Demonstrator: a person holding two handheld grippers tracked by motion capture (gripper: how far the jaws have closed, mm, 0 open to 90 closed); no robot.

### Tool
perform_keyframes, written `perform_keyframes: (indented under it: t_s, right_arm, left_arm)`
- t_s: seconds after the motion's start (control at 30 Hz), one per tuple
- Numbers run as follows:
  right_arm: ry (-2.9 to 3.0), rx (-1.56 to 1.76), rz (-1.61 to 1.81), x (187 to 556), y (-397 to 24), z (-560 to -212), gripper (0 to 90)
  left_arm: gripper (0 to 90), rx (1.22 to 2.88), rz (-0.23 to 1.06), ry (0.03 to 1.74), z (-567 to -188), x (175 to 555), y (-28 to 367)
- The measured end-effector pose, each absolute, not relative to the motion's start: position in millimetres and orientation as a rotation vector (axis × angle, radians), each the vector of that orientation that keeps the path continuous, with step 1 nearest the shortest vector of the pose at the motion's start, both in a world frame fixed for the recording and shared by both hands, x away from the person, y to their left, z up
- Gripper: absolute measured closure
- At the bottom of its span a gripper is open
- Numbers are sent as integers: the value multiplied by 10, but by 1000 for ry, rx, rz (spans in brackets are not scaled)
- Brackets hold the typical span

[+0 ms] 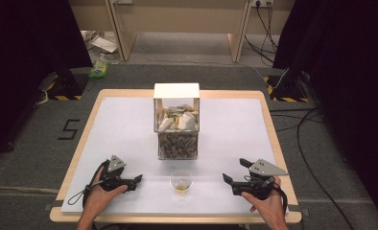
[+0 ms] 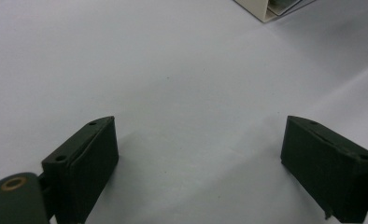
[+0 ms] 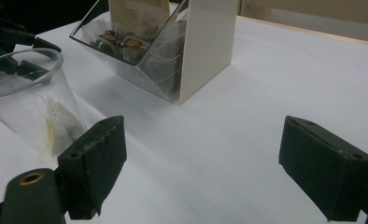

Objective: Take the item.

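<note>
Both claws released: left claw (image 1: 138, 179), right claw (image 1: 235, 172); cup (image 1: 181, 182) between, untouched.

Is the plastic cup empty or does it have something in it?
Not empty: the plastic cup stands upright with a tea bag at its bottom, visible through the clear wall.

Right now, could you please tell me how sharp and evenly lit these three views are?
High view: table bright, surroundings dark. Left gripper view: white surface soft, faint shadows. Right gripper view: plastic cup and dispenser box fairly sharp, near jaws slightly blurred.
</note>
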State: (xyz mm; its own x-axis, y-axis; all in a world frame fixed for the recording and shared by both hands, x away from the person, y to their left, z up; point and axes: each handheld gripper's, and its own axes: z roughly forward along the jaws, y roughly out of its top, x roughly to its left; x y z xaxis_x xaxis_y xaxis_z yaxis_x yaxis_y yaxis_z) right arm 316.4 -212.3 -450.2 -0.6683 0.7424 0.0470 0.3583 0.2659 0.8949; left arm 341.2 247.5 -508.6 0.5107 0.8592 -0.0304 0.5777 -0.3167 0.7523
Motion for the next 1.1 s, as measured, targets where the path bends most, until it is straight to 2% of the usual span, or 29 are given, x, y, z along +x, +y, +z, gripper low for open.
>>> perform_keyframes:
  t_s: [1.1]
  right_arm:
    - [2165,1046,1334,3046,-2326,-4595,158]
  left_arm:
    - [104,2028,497,1173,-5086,3411,2473]
